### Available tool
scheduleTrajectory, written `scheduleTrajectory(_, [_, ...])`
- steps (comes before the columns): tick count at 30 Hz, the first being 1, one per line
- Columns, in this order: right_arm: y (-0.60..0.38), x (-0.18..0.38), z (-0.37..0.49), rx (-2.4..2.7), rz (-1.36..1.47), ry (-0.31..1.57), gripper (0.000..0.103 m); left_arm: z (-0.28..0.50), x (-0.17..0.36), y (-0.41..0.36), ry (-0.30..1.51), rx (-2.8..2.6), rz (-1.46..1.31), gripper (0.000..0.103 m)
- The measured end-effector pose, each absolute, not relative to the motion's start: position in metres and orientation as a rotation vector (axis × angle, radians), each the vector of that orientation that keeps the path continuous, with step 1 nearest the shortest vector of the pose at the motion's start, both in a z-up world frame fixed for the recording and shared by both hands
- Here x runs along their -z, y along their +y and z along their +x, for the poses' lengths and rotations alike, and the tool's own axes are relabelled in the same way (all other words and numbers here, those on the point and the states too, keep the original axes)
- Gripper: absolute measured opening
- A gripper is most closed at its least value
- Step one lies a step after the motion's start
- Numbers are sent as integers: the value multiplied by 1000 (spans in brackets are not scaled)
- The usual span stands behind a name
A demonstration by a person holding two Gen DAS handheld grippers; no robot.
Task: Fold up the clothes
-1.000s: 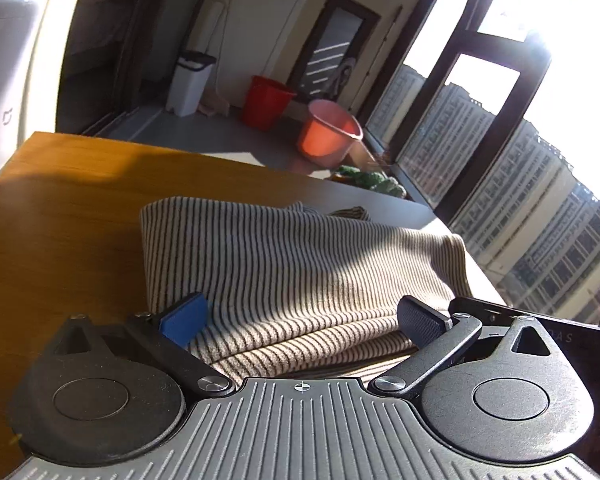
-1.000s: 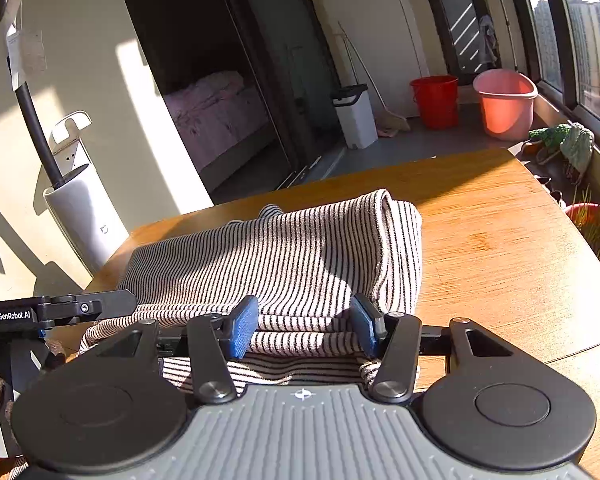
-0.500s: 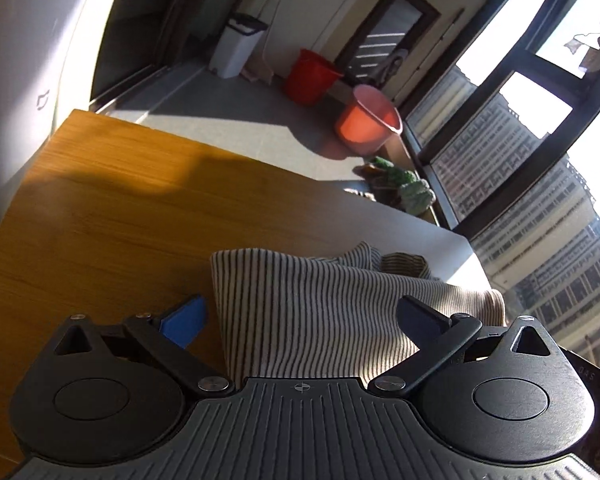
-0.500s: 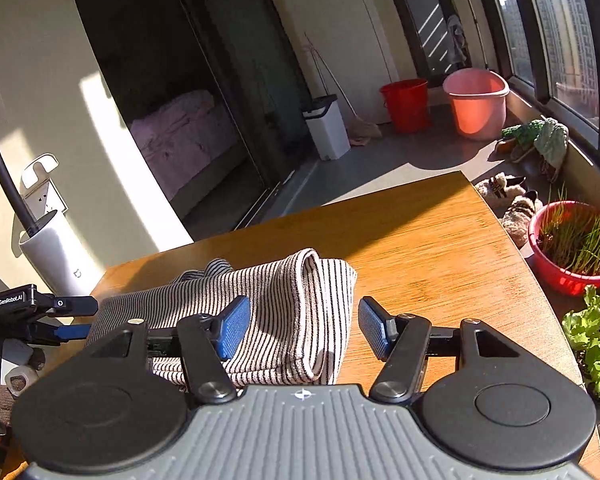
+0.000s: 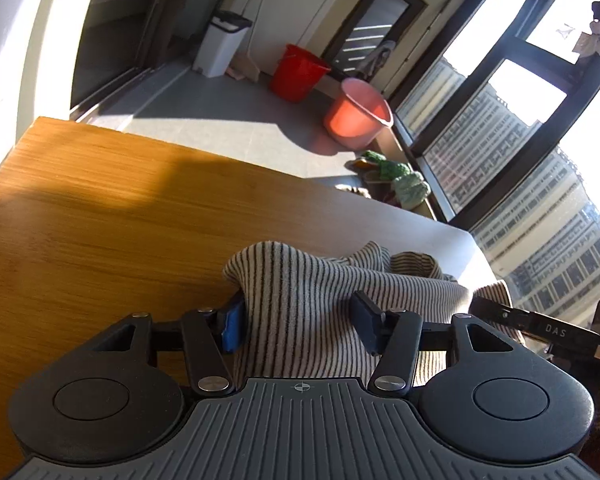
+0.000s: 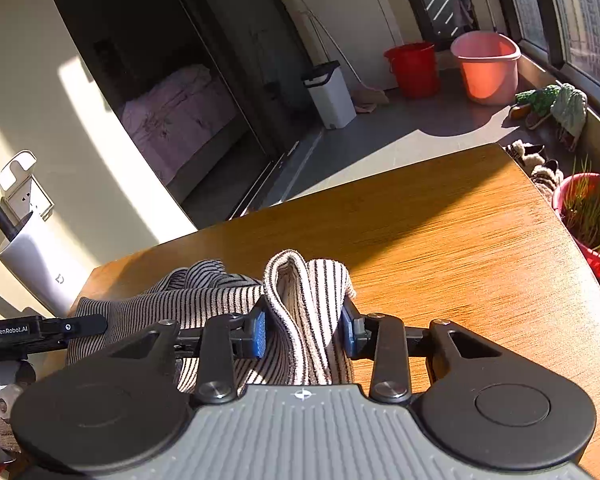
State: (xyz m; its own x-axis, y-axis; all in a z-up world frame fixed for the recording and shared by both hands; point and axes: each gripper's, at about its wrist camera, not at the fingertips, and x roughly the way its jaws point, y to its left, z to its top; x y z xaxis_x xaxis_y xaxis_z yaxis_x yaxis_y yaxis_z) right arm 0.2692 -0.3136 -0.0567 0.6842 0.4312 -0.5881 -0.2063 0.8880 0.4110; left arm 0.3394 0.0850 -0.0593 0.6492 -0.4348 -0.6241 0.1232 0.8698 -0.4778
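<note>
Right wrist: right gripper [image 6: 303,332] jaws just closed in, clamped on a bunched fold of the striped top [image 6: 300,312], which lies on the table [image 6: 440,240] at its near edge. Left gripper [image 5: 298,322] jaws also closing, cloth between them, pads pressing its folded end. Advice: lift both ends level, keep the cloth taut, so layers don't slip.

striped folded garment [image 5: 308,304], bunched, edges pinched upward, on wooden table [image 5: 100,216]
</note>
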Motion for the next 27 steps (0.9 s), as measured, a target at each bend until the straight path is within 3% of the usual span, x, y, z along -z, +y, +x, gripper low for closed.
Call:
scheduleTrajectory(2, [-309,50,278,-363,317,720,21,351,59,87,813,304,-428,37])
scheduleTrajectory(6, [-310,12,266,-436,342,599,18,352,38,93,755,297,-440,25])
scheduleTrajectory(11, [-309,-30,197,-500,226,494,17,298,0,103,613,384,-389,22])
scheduleTrajectory(19, [-312,-35,81,-544,103,489,17,174,-14,116,544,438,-358,17])
scheduleTrajectory(23, [-308,-8,38,-517,-30,565,22,125,3,126,597,431,-376,16])
scheduleTrajectory(25, [-308,0,23,-493,-101,597,32,108,16,137,641,404,-388,18])
scheduleTrajectory(27, [-311,6,10,-473,-138,625,34,99,27,151,675,364,-421,18])
